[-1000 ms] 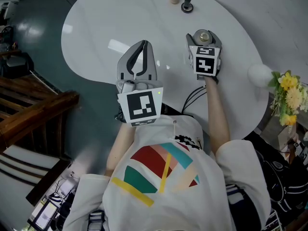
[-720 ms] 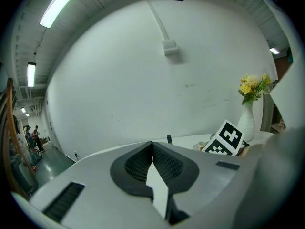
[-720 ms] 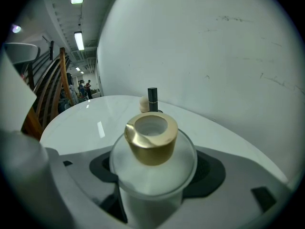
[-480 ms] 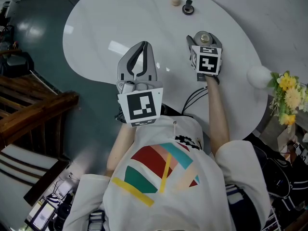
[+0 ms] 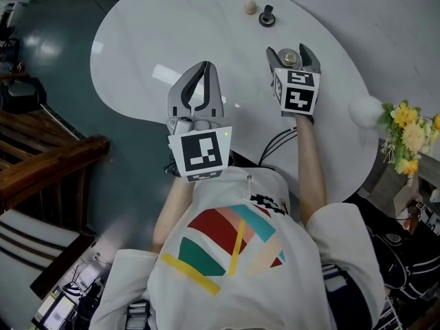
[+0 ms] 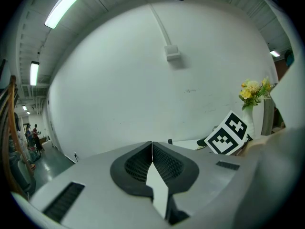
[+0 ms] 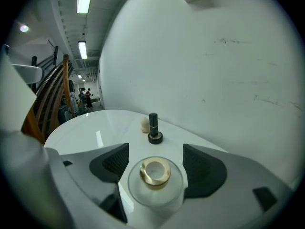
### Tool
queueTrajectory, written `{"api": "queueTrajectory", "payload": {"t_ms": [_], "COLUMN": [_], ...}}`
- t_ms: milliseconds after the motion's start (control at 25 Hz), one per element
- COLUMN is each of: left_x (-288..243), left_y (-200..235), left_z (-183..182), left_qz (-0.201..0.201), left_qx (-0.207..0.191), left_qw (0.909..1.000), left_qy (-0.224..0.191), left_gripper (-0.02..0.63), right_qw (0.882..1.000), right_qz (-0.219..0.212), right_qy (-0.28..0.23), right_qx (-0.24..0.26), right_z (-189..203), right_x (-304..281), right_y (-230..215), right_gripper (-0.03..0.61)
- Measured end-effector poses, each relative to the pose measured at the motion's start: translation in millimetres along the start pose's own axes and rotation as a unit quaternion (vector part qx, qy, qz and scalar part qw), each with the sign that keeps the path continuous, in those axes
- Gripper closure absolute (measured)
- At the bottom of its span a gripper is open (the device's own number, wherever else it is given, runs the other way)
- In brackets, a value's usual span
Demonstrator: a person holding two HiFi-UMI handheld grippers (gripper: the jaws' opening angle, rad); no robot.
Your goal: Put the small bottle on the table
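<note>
The small bottle (image 5: pixel 289 58), clear glass with a gold cap, stands on the white table (image 5: pixel 151 40) at its right side. My right gripper (image 5: pixel 290 52) is open, its jaws spread to either side of the bottle. The right gripper view shows the bottle (image 7: pixel 155 175) from above, between the two dark pads (image 7: pixel 112 161), with the right gripper (image 7: pixel 156 162) centred over it. My left gripper (image 5: pixel 203 66) hangs over the table's near edge, shut and empty. In the left gripper view the left gripper (image 6: pixel 152 149) has its pads pressed together.
A small black object on a round base (image 5: pixel 266 16) and a beige ball (image 5: pixel 249 7) sit at the table's far side, ahead of the bottle (image 7: pixel 153 128). A white vase with yellow flowers (image 5: pixel 405 133) stands at the right edge. Wooden railings (image 5: pixel 48 163) lie left.
The right gripper's jaws have spread apart from the bottle, which they held closed around a second ago. The left gripper has stayed put.
</note>
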State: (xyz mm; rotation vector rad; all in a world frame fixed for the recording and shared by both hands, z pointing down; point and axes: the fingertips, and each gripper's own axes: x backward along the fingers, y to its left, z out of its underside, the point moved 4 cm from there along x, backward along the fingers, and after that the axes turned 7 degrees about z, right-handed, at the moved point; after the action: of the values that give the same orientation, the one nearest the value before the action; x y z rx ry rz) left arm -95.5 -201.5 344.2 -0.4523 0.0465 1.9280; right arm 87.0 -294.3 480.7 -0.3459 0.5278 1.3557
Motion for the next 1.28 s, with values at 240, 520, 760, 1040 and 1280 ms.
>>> {"api": "queueTrajectory", "payload": {"t_ms": [240,520,760,1040,1280], "left_x": [4.6,15.9,31.4,54.6,73.5], "left_y": [1.5,15.1,24.7,44.5,65.4], "left_z": [-3.3,-7.9,-13.4,-22.2,-22.7], "left_qz": [-0.002,-0.019,-0.039,-0.072,-0.099], "left_qx": [0.006,0.023,0.017,0.029,0.045], "left_qw": [0.9999,0.999,0.9978,0.9939,0.9894], "left_qy": [-0.012,-0.032,-0.051,-0.079,-0.097], "left_gripper": [0.595,0.595,0.595,0.595,0.595], "right_qw": [0.998,0.989,0.979,0.969,0.963], "right_qz": [0.002,-0.027,-0.06,-0.073,-0.079], "right_qy": [-0.059,-0.145,-0.193,-0.234,-0.256], "right_qx": [0.005,-0.024,-0.023,-0.019,0.0], "right_z": [-41.7,-96.4,-121.3,-136.3,-141.6], "right_x": [25.8,69.8,108.7,144.4,168.9], "right_y": [1.3,20.1,52.5,82.6,106.8], "right_gripper": [0.23,0.23,0.232,0.253,0.362]}}
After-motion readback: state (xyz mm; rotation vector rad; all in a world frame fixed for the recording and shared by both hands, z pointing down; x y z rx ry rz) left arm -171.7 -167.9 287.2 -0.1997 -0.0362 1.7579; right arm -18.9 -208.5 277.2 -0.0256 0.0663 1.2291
